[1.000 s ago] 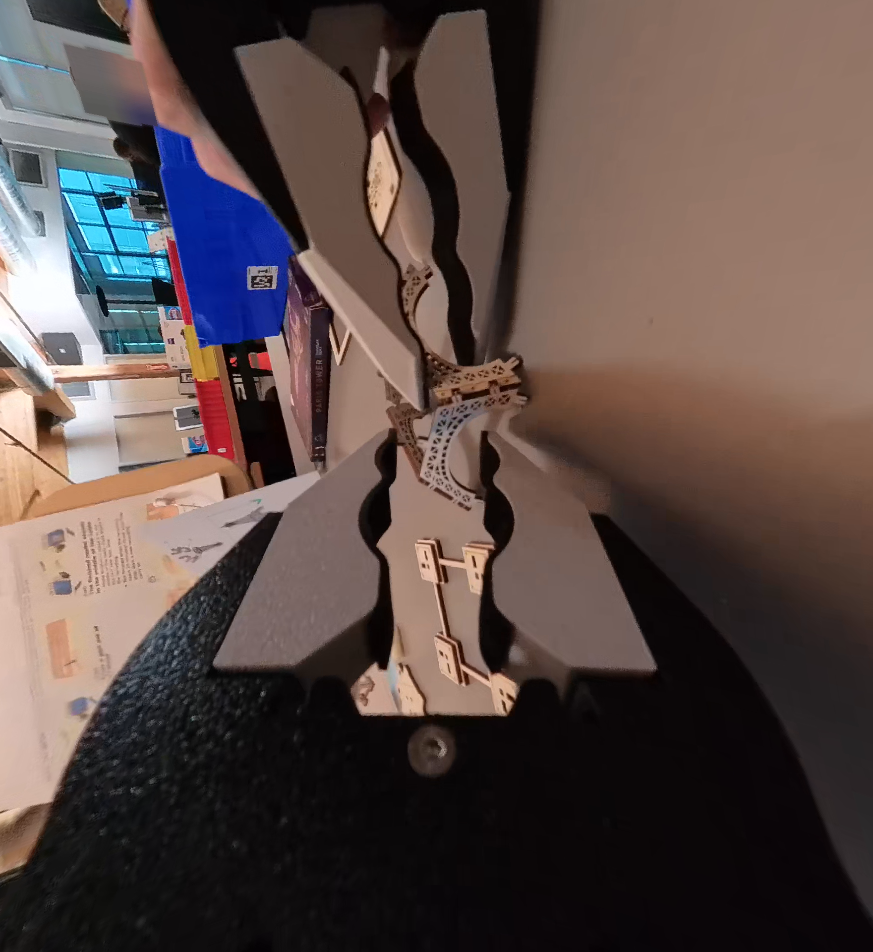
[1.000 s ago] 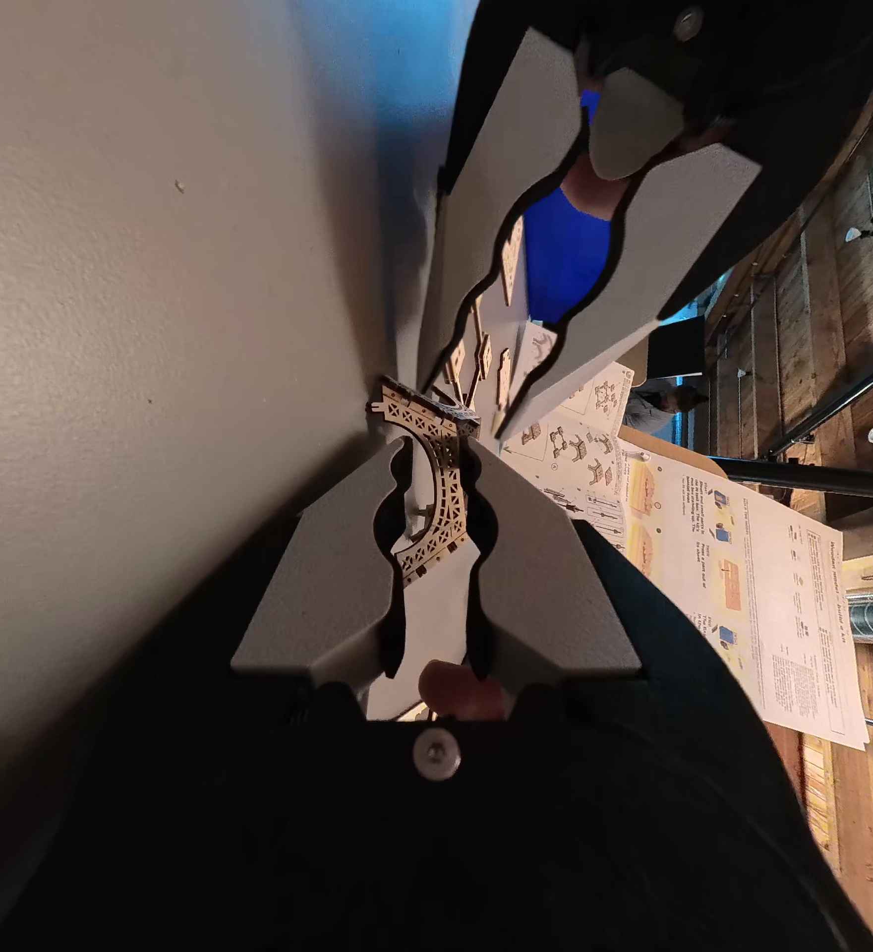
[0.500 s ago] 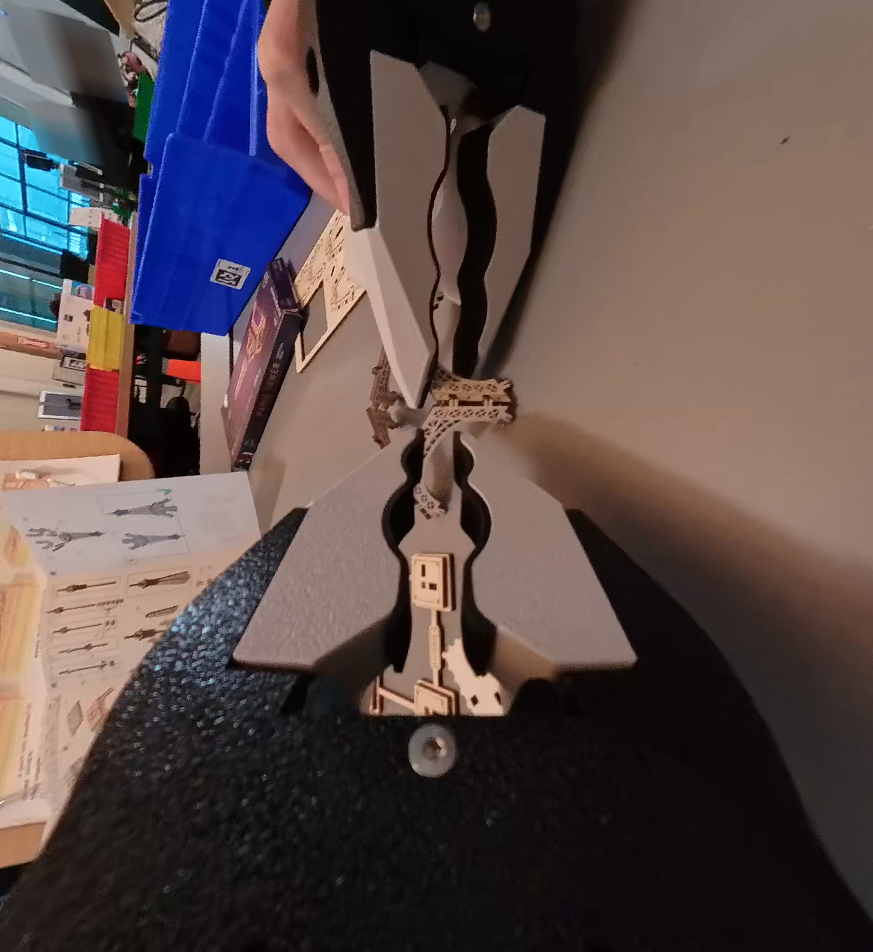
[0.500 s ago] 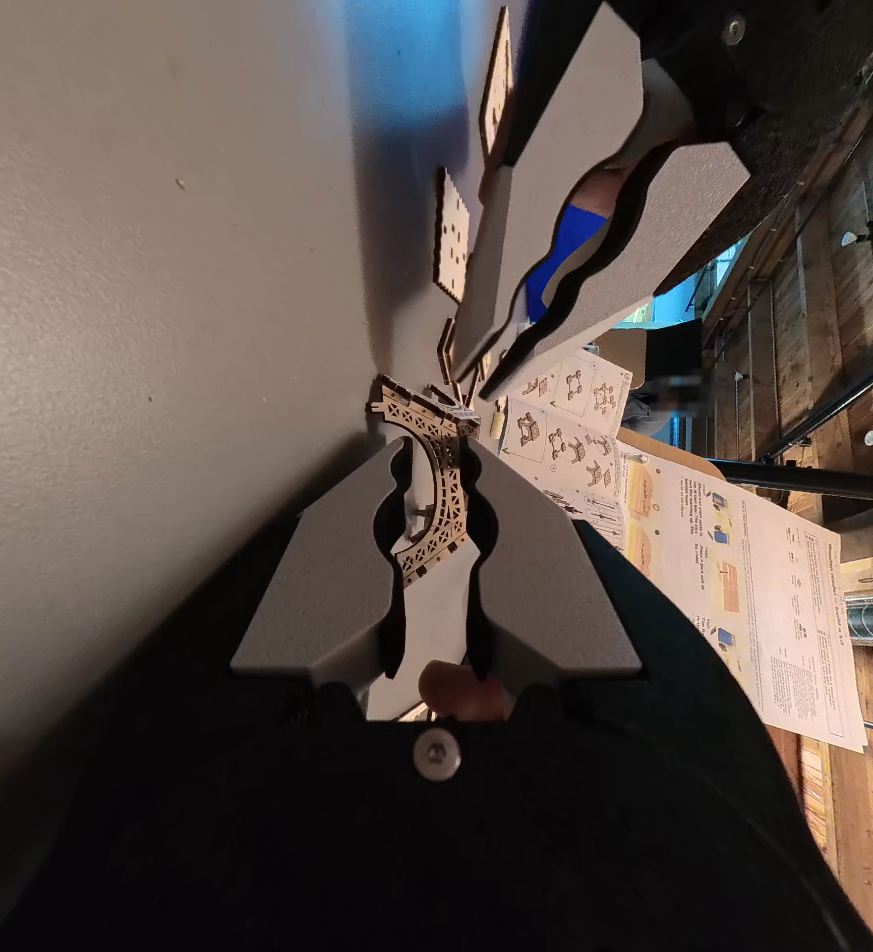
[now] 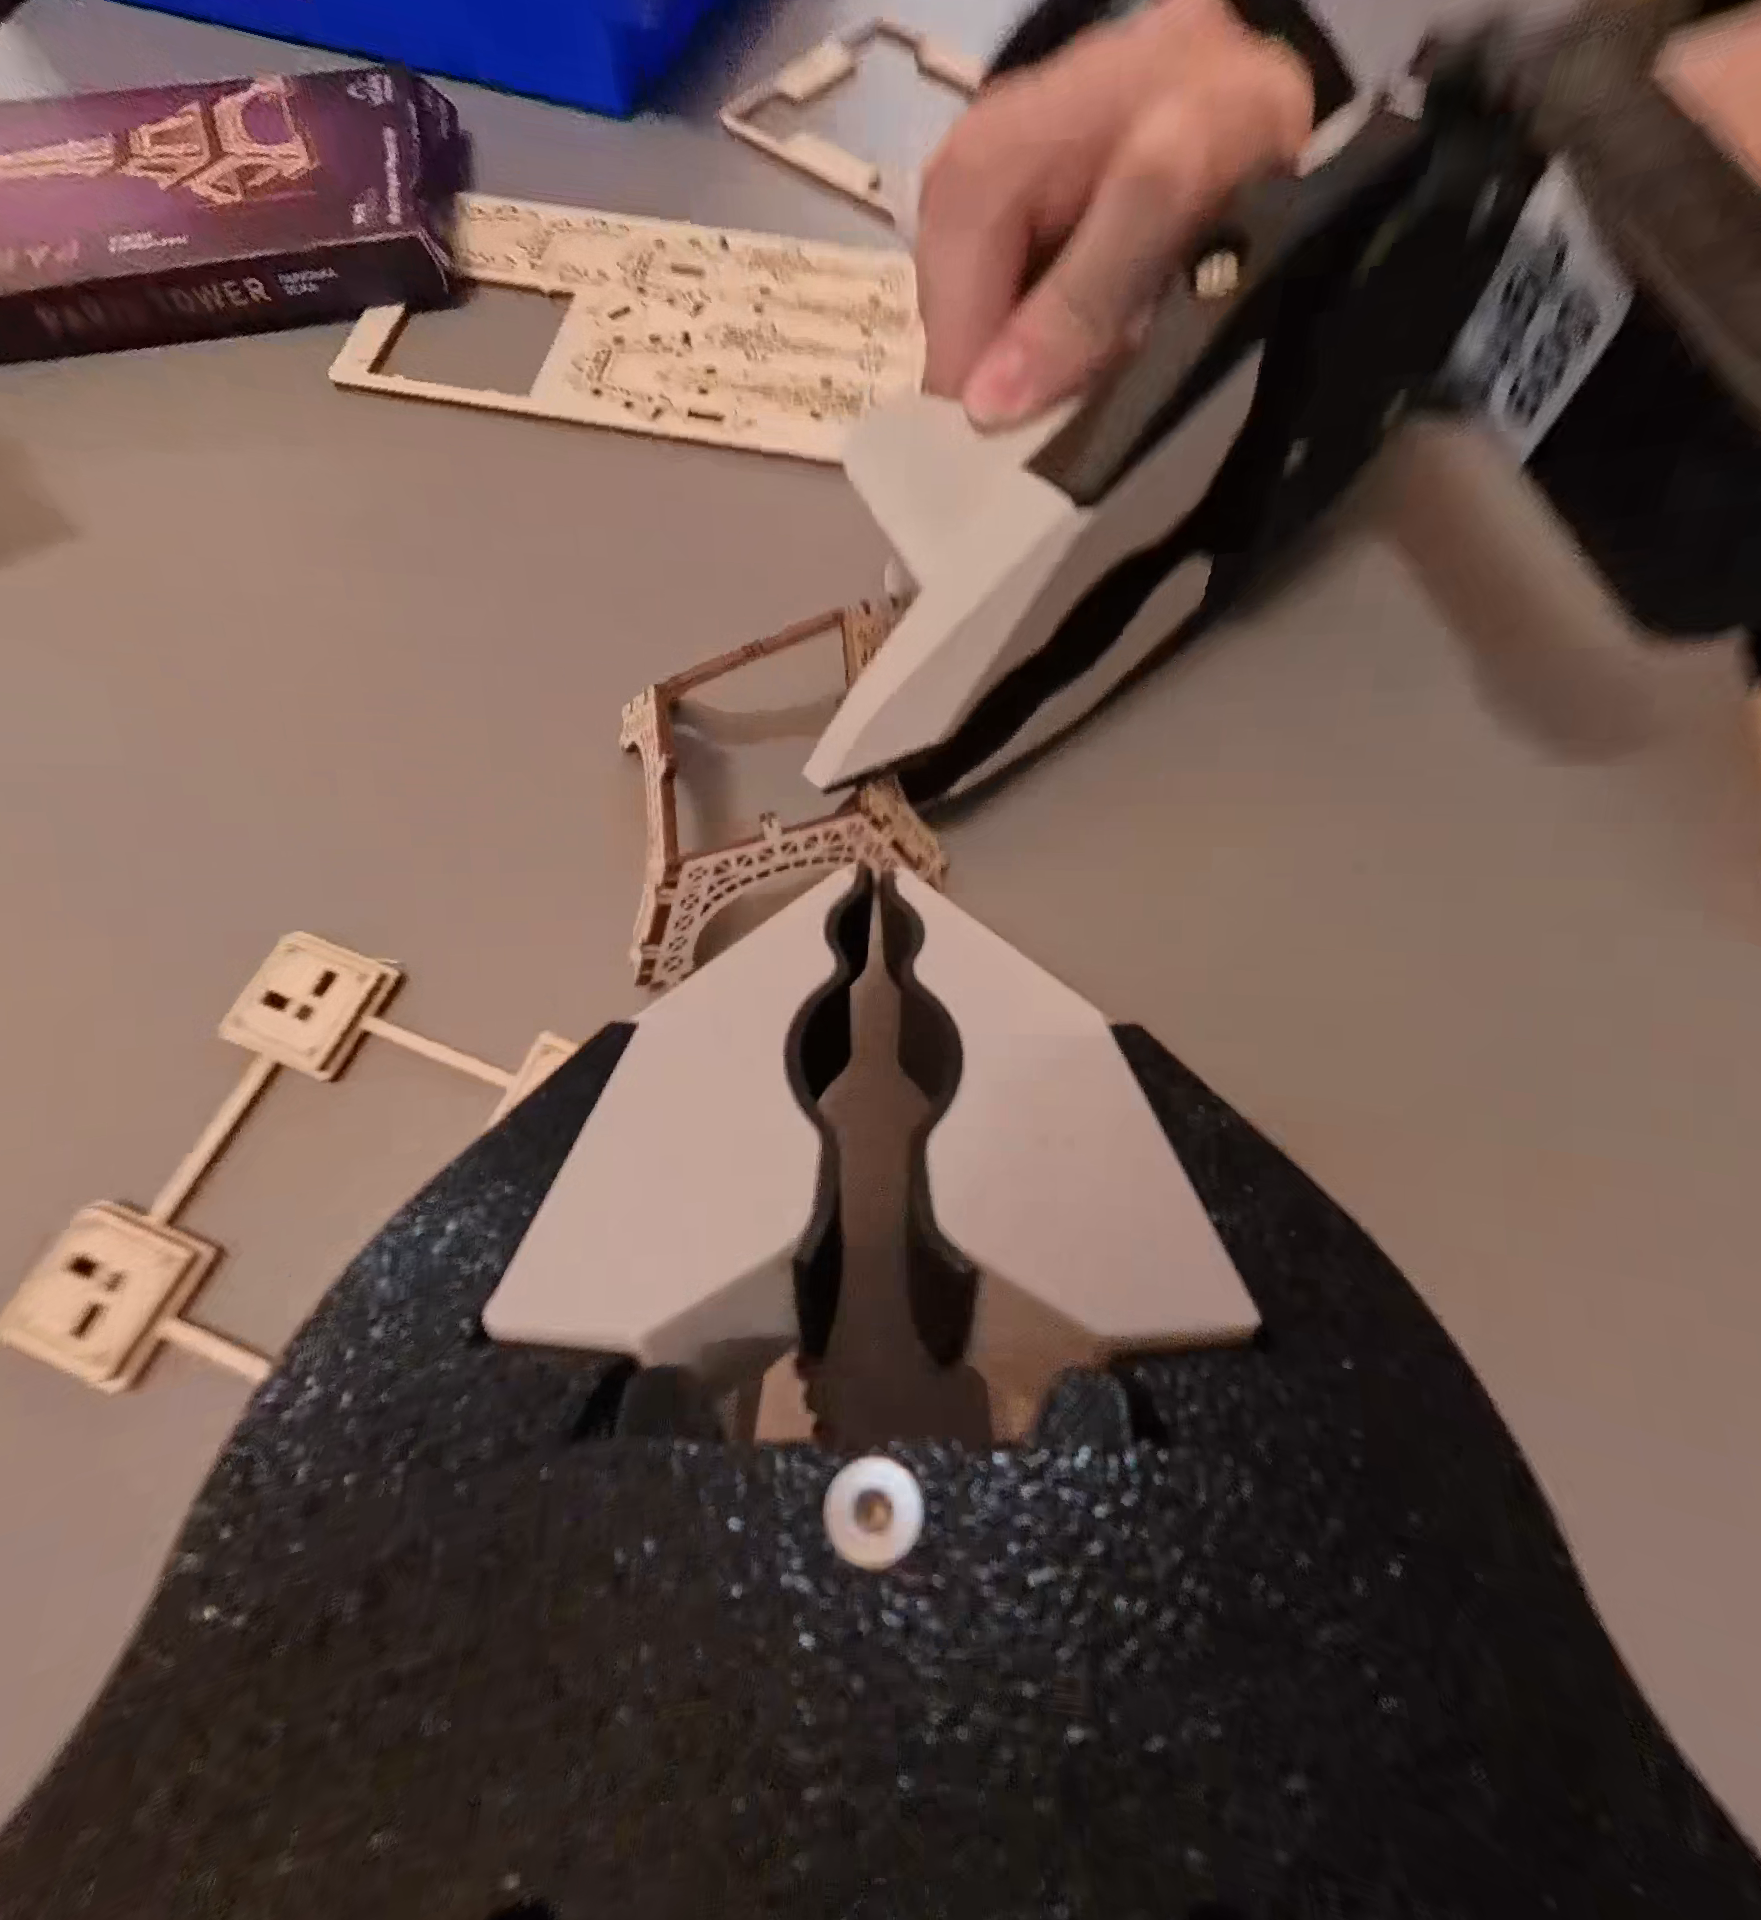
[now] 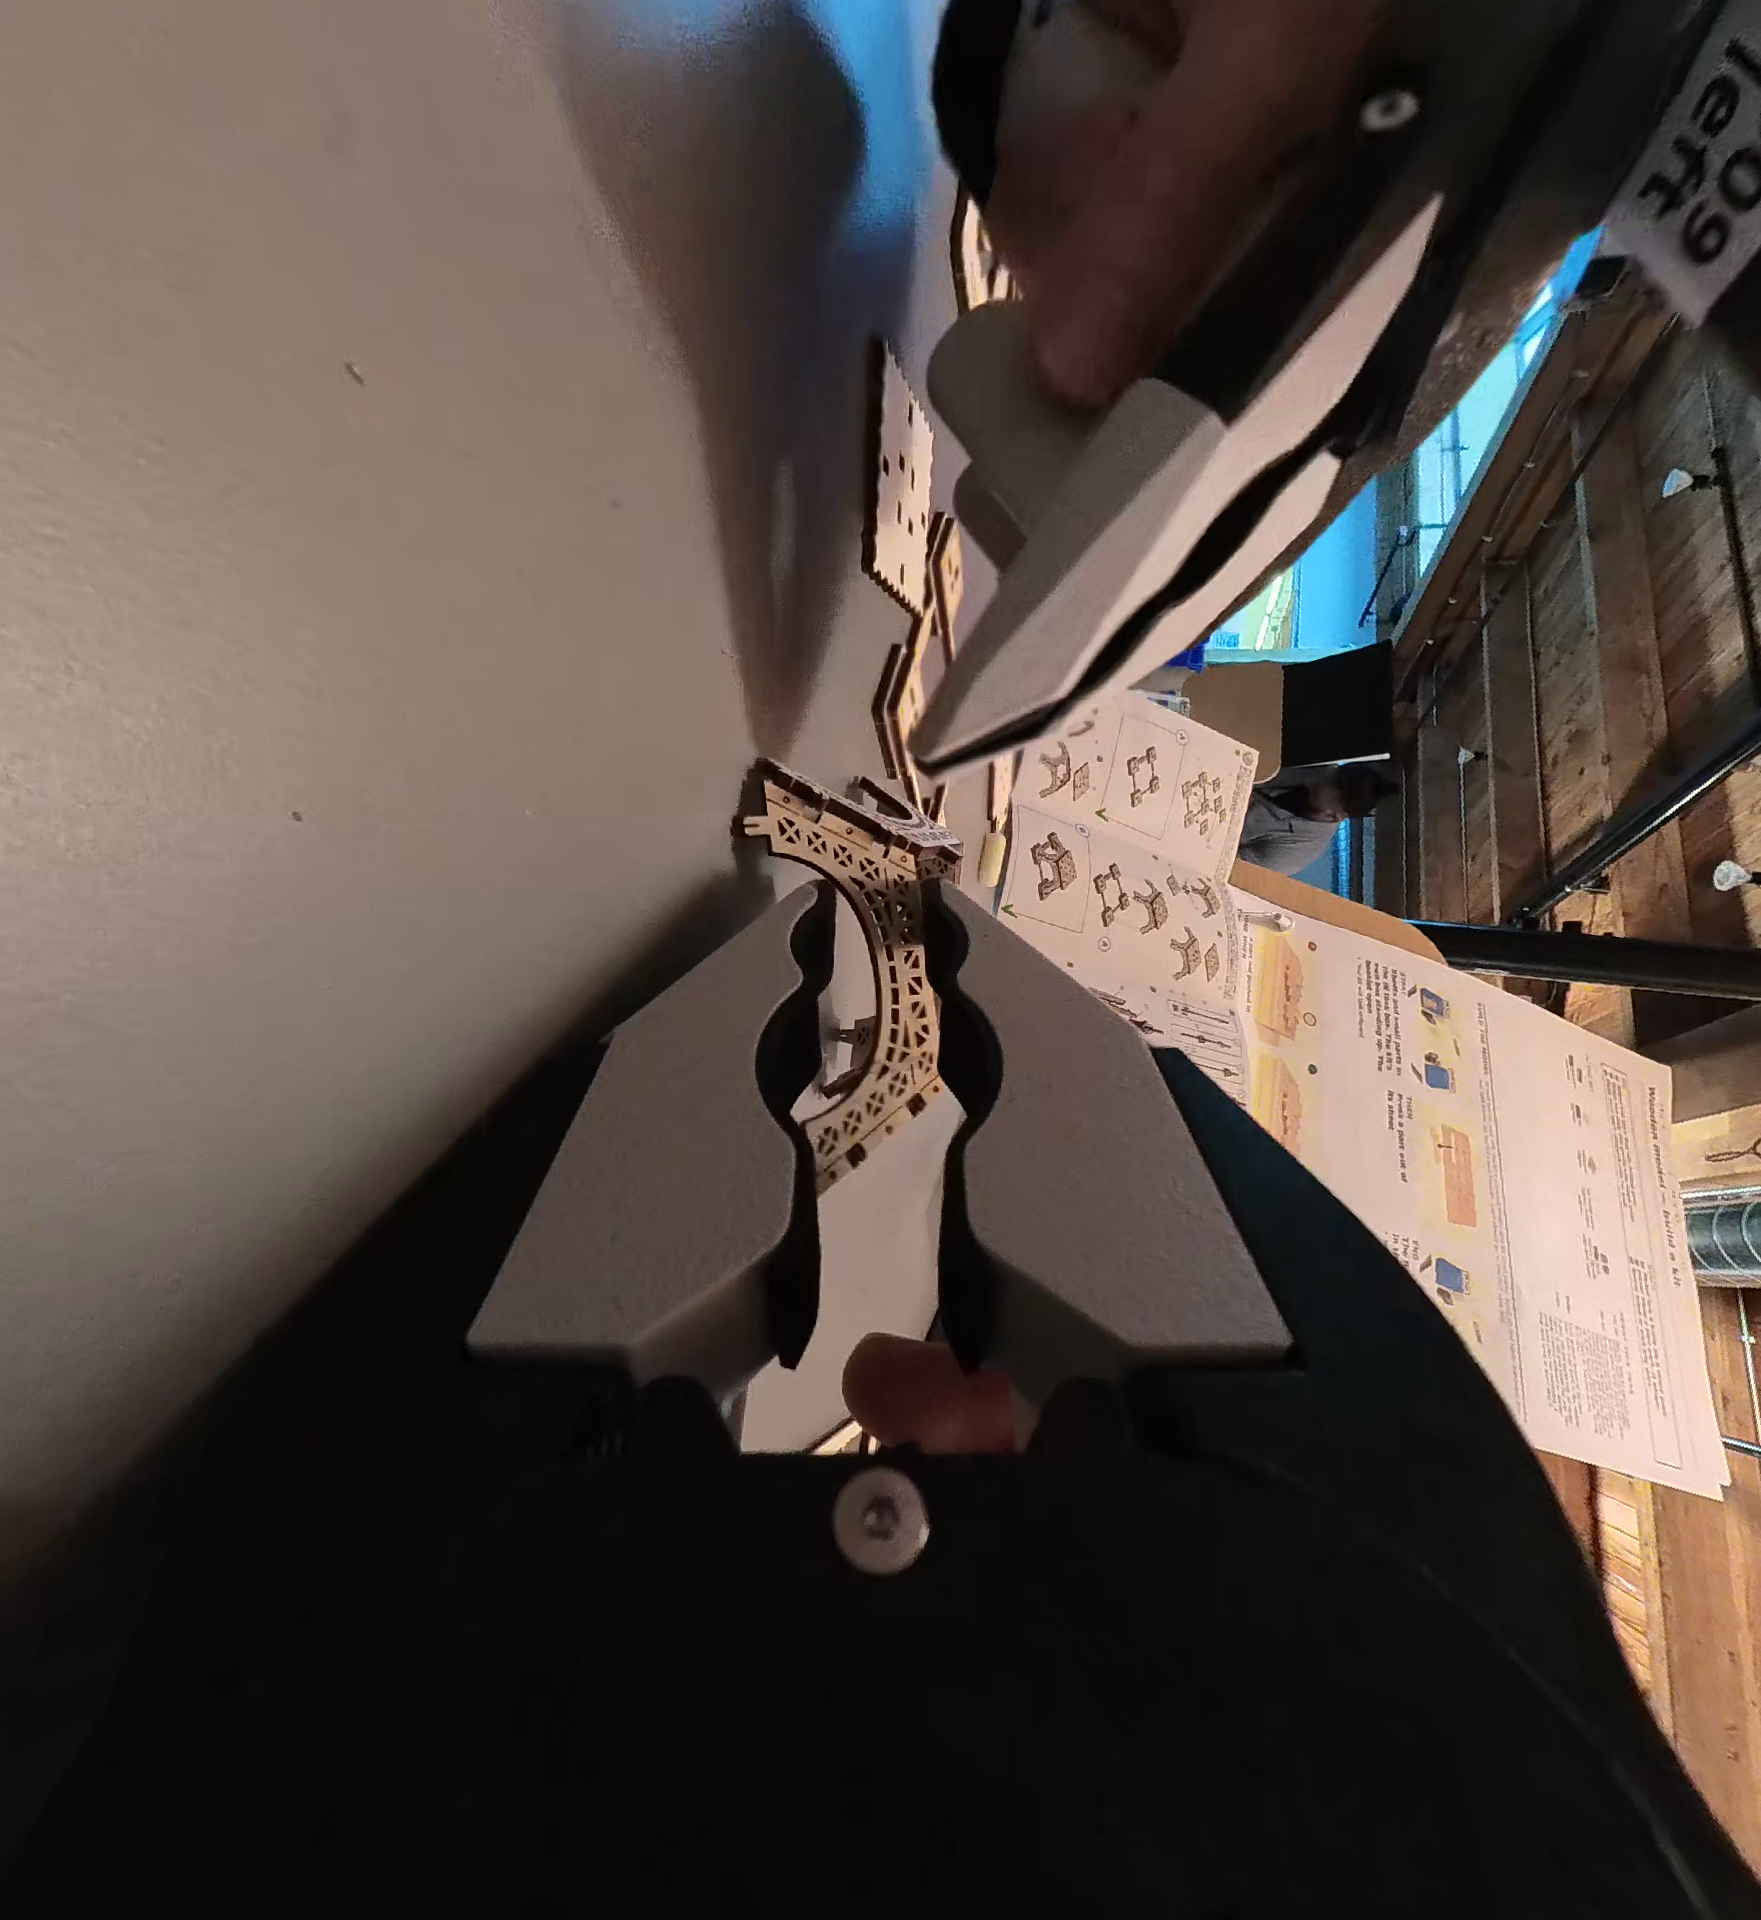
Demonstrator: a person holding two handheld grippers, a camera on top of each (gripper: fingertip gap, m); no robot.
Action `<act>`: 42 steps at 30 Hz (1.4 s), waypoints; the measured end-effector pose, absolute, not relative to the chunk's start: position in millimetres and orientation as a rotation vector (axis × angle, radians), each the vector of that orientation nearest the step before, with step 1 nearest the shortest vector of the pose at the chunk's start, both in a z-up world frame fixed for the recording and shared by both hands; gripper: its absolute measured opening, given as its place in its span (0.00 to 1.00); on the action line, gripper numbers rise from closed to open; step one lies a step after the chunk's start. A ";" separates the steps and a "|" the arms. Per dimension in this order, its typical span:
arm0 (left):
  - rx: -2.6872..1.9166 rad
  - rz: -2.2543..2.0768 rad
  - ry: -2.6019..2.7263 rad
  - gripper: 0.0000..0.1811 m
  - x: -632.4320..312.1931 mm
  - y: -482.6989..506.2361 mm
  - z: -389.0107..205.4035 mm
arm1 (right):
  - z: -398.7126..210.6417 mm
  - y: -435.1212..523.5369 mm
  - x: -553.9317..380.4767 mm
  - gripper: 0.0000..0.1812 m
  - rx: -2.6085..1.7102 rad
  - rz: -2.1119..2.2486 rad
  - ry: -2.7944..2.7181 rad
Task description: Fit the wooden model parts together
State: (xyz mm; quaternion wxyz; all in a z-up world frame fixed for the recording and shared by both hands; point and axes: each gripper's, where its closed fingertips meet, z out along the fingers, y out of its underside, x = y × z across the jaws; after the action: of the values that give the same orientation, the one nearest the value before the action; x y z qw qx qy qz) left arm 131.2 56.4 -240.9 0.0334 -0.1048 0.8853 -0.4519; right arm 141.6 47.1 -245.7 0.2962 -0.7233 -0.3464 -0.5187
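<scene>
**Two hand-held grippers meeting at the wooden frame**

Several loose pieces are lying around: a purple box [image 5: 180, 197], a punched-out sheet [image 5: 647, 332], a linked-squares part [image 5: 190, 1153] and instruction sheets [image 6: 1375, 1091]. The lattice frame [image 5: 751, 821] is sitting on the grey surface [image 5: 284, 644]. The left hand-held gripper [image 5: 871, 883] is clenched, its tips touching one frame corner. The right hand-held gripper [image 6: 881, 935] is clamping a curved leg. Wooden walls are showing beyond.

Pale lettering on the top and side of a dark purple box [image 5: 180, 197] near the far left edge of the desk [image 5: 336, 623], black characters on a white tag [image 6: 1728, 177] on the left gripper [image 6: 923, 753], small print beside diagrams on instruction sheets [image 6: 1478, 1195] at a desk edge
</scene>
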 end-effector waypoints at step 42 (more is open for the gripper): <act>-0.443 -1.288 2.576 0.00 139.7 54.4 -251.4 | -235.9 34.1 136.6 0.24 -1.946 -1.336 -0.823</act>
State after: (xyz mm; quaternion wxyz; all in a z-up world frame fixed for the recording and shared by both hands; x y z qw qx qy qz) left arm 139.7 54.4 -251.4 0.1135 -0.1512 0.8783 -0.4392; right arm 136.6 34.1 -235.9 0.3155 -0.7386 -0.3125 -0.5073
